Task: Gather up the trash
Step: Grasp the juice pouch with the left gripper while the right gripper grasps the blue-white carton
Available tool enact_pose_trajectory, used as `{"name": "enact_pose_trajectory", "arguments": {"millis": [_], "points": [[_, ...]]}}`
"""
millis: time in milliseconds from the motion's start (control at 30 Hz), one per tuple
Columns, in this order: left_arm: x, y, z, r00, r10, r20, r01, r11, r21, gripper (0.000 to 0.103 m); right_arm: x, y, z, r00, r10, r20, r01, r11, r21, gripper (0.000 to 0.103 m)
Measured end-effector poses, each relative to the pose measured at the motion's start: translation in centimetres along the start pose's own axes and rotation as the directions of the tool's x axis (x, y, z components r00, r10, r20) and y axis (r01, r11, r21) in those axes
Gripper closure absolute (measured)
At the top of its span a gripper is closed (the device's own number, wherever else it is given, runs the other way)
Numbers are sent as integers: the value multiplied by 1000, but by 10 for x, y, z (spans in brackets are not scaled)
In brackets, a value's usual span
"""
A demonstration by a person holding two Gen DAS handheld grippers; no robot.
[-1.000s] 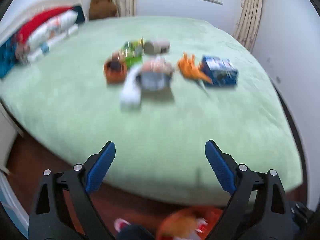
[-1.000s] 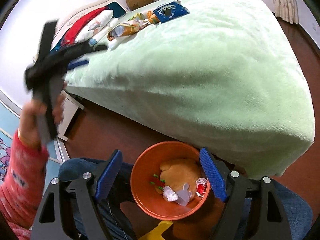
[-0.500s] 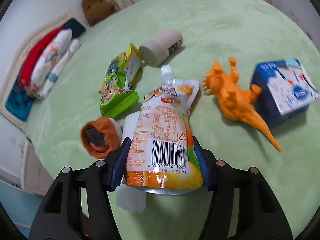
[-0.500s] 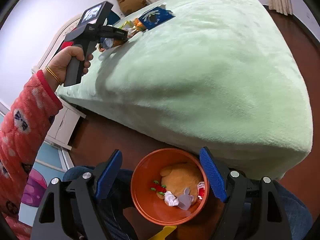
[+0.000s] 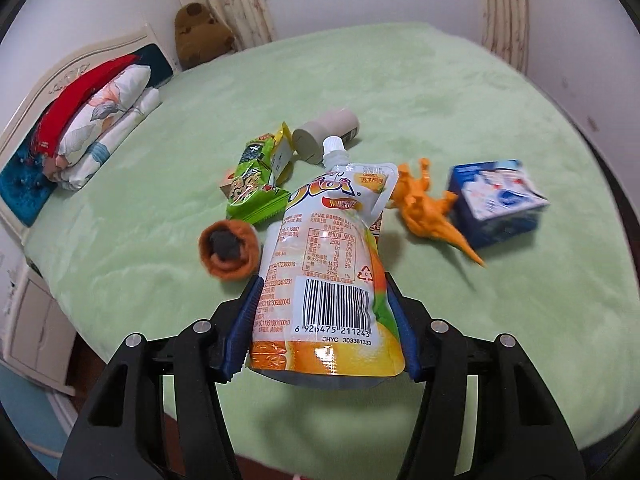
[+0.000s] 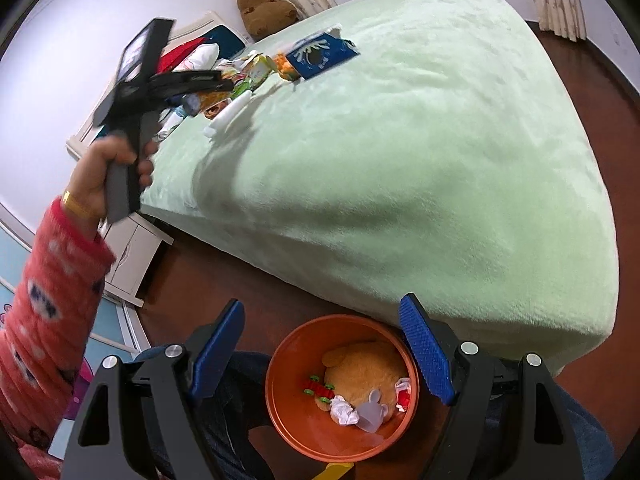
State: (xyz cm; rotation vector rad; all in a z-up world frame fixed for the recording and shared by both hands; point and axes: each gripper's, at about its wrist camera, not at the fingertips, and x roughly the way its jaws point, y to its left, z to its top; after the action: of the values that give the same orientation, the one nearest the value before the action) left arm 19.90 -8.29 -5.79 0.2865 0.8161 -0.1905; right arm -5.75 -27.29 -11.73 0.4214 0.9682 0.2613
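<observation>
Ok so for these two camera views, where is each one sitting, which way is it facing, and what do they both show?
Left wrist: rides on the left gripper, looking down over the green bed; its blue pads clamp an orange drink pouch, and only its black fingers show.
Right wrist: rides on the right gripper, jaws open, aimed down past the bed's edge at an orange bin on the floor; a hand in a pink sleeve holds the other gripper.
Shared: the bed, blue box and brown plush.
</observation>
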Motion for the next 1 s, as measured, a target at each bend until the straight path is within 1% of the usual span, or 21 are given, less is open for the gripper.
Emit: {"name": "enact_pose_trajectory", "arguments": {"millis": [100, 200, 300, 367, 433, 500, 533, 600, 733, 800, 833, 900, 1000], "points": [[-22, 7, -19, 998, -47, 32, 48, 998, -39, 46, -2, 6, 6, 1000, -8, 12, 8, 1000, -17, 25], [-43, 13, -42, 995, -75, 71, 80, 994, -68, 46, -5, 14, 17, 999, -19, 35, 21, 999, -45, 25], [-61, 20, -67, 989, -112, 97, 122, 987, -105, 46, -7, 22, 37, 996, -41, 76, 48, 995, -85, 25], [-69, 26, -80, 985, -141, 104, 154, 980, -128, 46, -4, 26, 60, 991, -64, 115, 78, 991, -113, 25], [-79, 30, -96, 982, -147, 121, 164, 975, -148, 46, 3, 32, 89, 983, -88, 159, 111, 983, -145, 24], [-88, 33, -110, 980, -148, 132, 169, 972, -166, 46, 14, 36, 114, 975, -107, 196, 142, 975, -172, 21], [-91, 35, -116, 978, -159, 138, 183, 967, -177, 46, 21, 39, 129, 970, -118, 212, 157, 971, -181, 21], [-96, 37, -126, 975, -175, 137, 199, 962, -190, 46, 40, 42, 163, 962, -154, 227, 199, 961, -190, 21], [-100, 43, -136, 972, -192, 139, 218, 954, -205, 46, 77, 51, 218, 948, -228, 223, 270, 946, -182, 20], [-102, 47, -139, 970, -196, 145, 224, 951, -211, 46, 90, 57, 231, 936, -265, 231, 310, 932, -189, 20], [-103, 47, -140, 969, -199, 147, 227, 951, -211, 46, 99, 62, 239, 927, -288, 241, 338, 920, -200, 19], [-105, 49, -141, 967, -202, 154, 232, 949, -215, 46, 113, 65, 247, 918, -328, 221, 374, 902, -215, 17], [-106, 53, -141, 966, -204, 159, 236, 946, -221, 46, 134, 66, 255, 896, -396, 202, 435, 875, -213, 17]]}}
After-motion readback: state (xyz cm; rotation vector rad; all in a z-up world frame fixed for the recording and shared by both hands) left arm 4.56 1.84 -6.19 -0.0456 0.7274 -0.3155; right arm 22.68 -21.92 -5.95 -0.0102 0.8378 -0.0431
